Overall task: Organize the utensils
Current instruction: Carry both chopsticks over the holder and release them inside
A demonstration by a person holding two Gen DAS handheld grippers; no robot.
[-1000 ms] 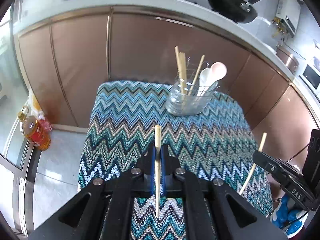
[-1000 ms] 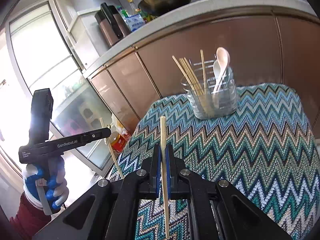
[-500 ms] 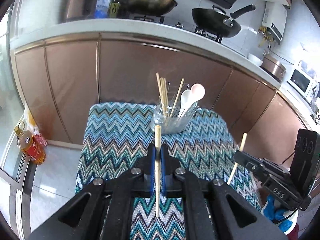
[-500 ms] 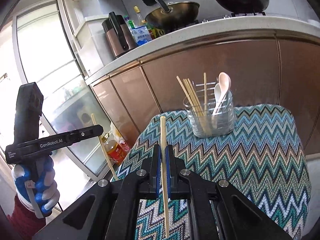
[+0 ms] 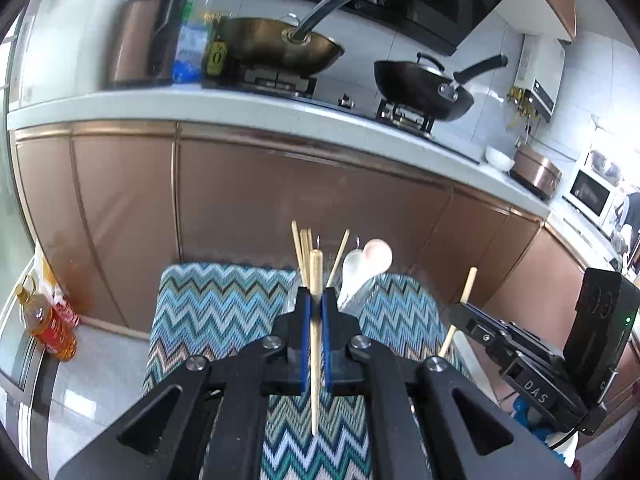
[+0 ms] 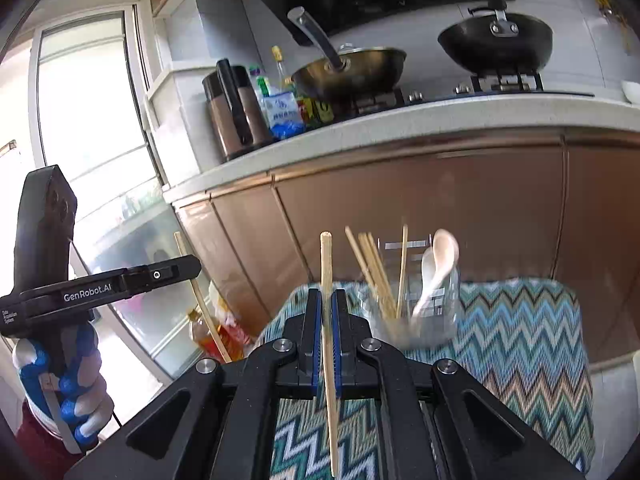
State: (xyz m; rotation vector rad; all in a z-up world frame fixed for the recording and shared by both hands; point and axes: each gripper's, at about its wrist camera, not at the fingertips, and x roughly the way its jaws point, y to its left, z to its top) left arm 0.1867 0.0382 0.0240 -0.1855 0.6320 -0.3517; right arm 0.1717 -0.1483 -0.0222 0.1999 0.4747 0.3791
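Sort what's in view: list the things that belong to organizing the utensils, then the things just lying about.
Job: chopstick in left hand-held gripper; chopstick in right hand-held gripper; holder; spoons.

Lying about: woks, oil bottle, microwave.

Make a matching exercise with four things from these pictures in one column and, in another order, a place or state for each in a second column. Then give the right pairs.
Things:
1. left gripper
2. spoons
3. black wok
4. oil bottle

Places or states:
A. on the floor by the cabinets
B. on the stove burner
C. shut on a chopstick
D. standing in the clear holder on the zigzag cloth

Pairs: 1-C, 2-D, 3-B, 4-A
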